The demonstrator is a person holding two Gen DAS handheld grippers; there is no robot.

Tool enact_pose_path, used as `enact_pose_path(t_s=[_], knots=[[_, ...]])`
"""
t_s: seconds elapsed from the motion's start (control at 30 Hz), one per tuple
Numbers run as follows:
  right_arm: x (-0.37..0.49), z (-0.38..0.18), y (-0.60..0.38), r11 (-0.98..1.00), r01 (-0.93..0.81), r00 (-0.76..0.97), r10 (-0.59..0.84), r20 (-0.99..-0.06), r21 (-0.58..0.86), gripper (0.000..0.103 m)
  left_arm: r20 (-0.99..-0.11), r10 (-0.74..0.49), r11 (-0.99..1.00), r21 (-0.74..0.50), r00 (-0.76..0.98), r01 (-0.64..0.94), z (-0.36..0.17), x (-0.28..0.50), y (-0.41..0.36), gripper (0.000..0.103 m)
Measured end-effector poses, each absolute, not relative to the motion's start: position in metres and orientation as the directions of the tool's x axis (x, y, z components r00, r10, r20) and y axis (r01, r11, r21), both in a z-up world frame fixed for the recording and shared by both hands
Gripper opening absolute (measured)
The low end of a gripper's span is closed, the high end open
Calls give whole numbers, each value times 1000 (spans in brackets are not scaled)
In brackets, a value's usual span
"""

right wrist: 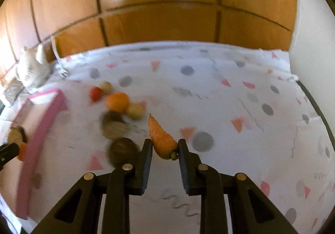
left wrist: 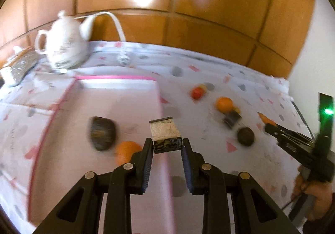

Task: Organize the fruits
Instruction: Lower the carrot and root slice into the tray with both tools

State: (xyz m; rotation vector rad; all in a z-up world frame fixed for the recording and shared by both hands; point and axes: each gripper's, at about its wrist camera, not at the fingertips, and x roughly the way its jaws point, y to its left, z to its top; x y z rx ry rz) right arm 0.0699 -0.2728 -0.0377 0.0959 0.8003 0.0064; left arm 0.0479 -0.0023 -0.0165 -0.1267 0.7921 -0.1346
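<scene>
Between the fingers of the left gripper (left wrist: pixel 167 146) sits a small block (left wrist: pixel 165 134), pale on top and dark on its near face, and the jaws are clamped against its two sides. It hangs over the right edge of a pink-rimmed tray (left wrist: pixel 117 79) that lies on a white tablecloth (left wrist: pixel 230 79) printed with grey dots and pink triangles. On the tray's floor lie a dark oval fruit (left wrist: pixel 102 135), perhaps an avocado though blur hides its skin, and an orange (left wrist: pixel 127 151) just beside it, partly behind the left finger.

The right gripper (right wrist: pixel 164 148) is closed on a carrot (right wrist: pixel 161 137), its stalk end touching the right pad and its tip pointing away, toward the wall. To its left on the cloth, outside the tray, a loose cluster of fruit lies close together: a red tomato (right wrist: pixel 96 93), a second orange (right wrist: pixel 116 102), two pale round fruits (right wrist: pixel 135 111) and two brown, fuzzy ones (right wrist: pixel 122 149), the nearer one just beside the left finger of that gripper.

At the far left of the table a white teapot (left wrist: pixel 65 45) stands against the wooden wall panels (left wrist: pixel 188 14), with a silvery packet (left wrist: pixel 21 66) next to it. In the left wrist view the right gripper reaches in from the right, with the person's hand (left wrist: pixel 314 196) on its grip.
</scene>
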Motion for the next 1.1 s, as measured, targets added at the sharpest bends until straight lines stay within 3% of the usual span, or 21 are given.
enact_pose_path(t_s=[0.5,0.63,0.73,0.87,1.1], knots=[[96,-9,-120,892,-368,565,438,-700,262,25,-740,-12,975,-159,672,-158,-37,41,81,27],[104,-14,-85,880,-407,532,445,-720,243,25,-745,-14,972,-167,667,-166,-42,40,84,32],[107,-19,-66,881,-423,524,429,-736,212,25,-741,1,973,-154,672,-171,-43,40,84,46],[107,-25,-53,876,-440,505,424,-752,199,35,-745,6,970,-157,668,-185,-44,40,87,56],[94,-20,-67,893,-406,552,409,-726,195,35,-729,7,968,-166,685,-186,-37,37,87,58]])
